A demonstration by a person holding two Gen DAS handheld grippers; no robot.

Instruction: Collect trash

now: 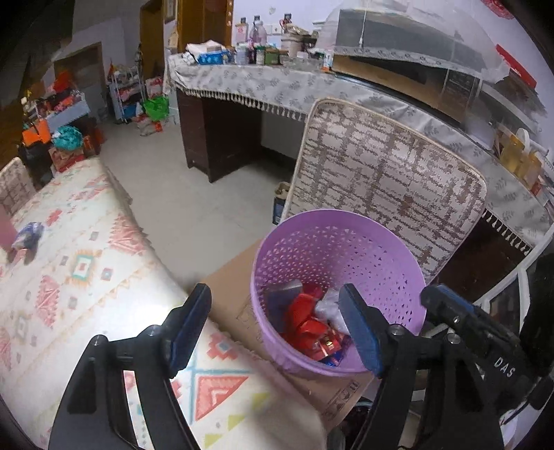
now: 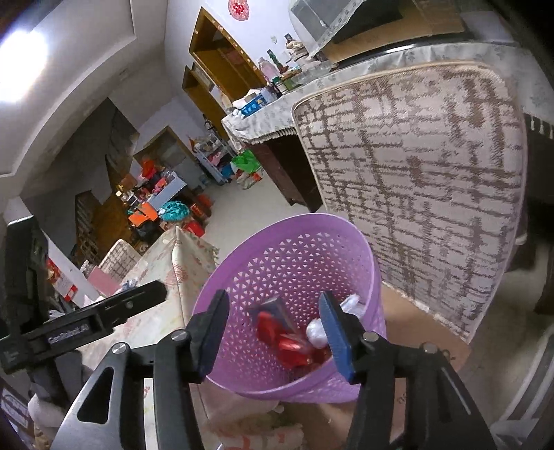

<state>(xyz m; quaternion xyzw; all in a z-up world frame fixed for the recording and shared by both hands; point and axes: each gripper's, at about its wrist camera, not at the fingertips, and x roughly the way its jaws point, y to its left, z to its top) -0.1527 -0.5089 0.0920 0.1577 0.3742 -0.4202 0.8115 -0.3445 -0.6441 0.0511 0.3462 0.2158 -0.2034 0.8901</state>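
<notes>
Lying only in left view: blue wrapper [image 1: 29,233] on mat [image 1: 86,277].

One purple basket [image 1: 341,256] stands on one flat piece of cardboard [image 1: 232,297]. Inside the basket lie at least two red wrappers [image 1: 304,320], one grey-blue packet [image 1: 282,294] and one clear crumpled bag [image 1: 327,306]; the pile is too tangled to count further. One patterned cushion [image 1: 384,180] leans behind the basket. One bed [image 1: 69,277] runs along the left, with one blue-and-white bundle [image 1: 29,235] near its far edge. One long desk [image 1: 277,86] under a grey cloth carries at least three tall bottles [image 1: 258,31] at its far corner, among small jars too crowded to count. Two tongs are in view, the left tongs [image 1: 277,325] and the right tongs [image 2: 273,332].
</notes>
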